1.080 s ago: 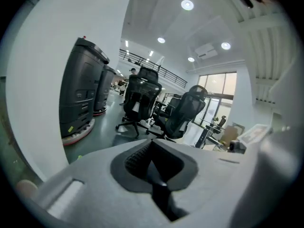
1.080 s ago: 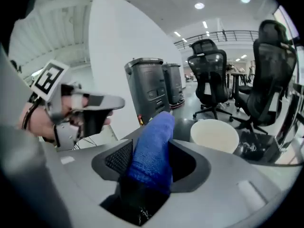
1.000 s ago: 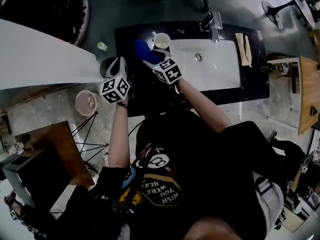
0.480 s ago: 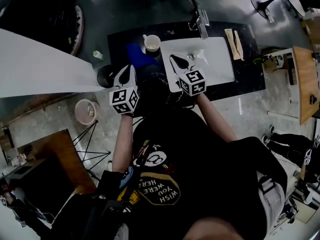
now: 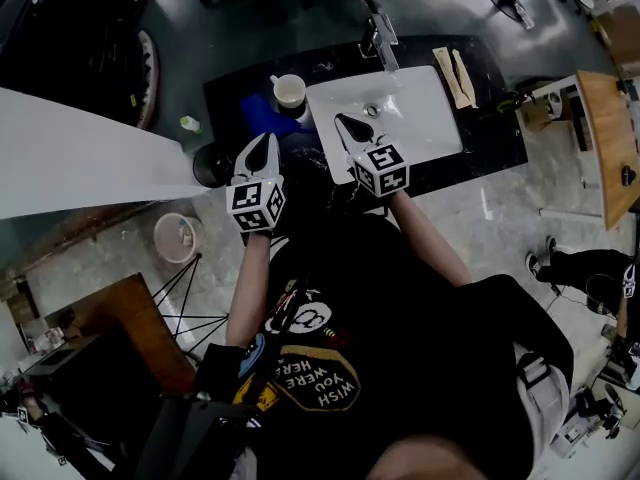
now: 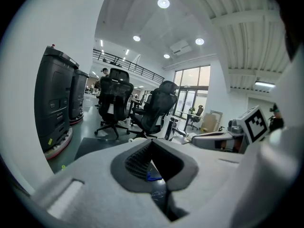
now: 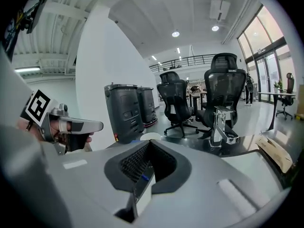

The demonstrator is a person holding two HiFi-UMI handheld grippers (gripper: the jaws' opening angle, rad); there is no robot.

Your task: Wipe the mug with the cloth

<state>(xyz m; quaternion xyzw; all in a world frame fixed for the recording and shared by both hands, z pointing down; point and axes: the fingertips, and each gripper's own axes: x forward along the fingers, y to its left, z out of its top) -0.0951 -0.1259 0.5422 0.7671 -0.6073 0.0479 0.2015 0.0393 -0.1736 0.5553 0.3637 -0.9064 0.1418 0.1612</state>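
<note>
Grey left tool (image 5: 262, 144): clenched on nothing, jaws meeting at the tips, hanging over the near edge of the bench (image 5: 490, 128) and pointing toward the cloth (image 5: 262, 114).
Right tool (image 5: 342, 123): likewise clenched and carrying nothing, hovering over the near-left corner of the sink (image 5: 425, 123).
Cloth: blue, lying bunched on the bench ahead of the left tool, just beside the mug (image 5: 289, 91); whether the two are touching I cannot tell. It is looking soft, light and limp, so pinching a raised fold or an edge is likely the way in.
Mug: pale, standing upright on the bench between cloth and sink, beyond both tools. I am judging it stiff, smooth and breakable, and slippery if wet; gripping the wall over the rim, or the handle, is seeming safest. Its contents are too small to tell.
Sink: white basin sitting in the bench, showing only its drain; tap (image 5: 380, 38) standing at the far edge.
Bench: black, also carrying pale strips (image 5: 455, 75) at the right.
Bucket (image 5: 156, 236): pinkish, sitting on the floor (image 5: 100, 253) at the left; contents unclear.
</note>
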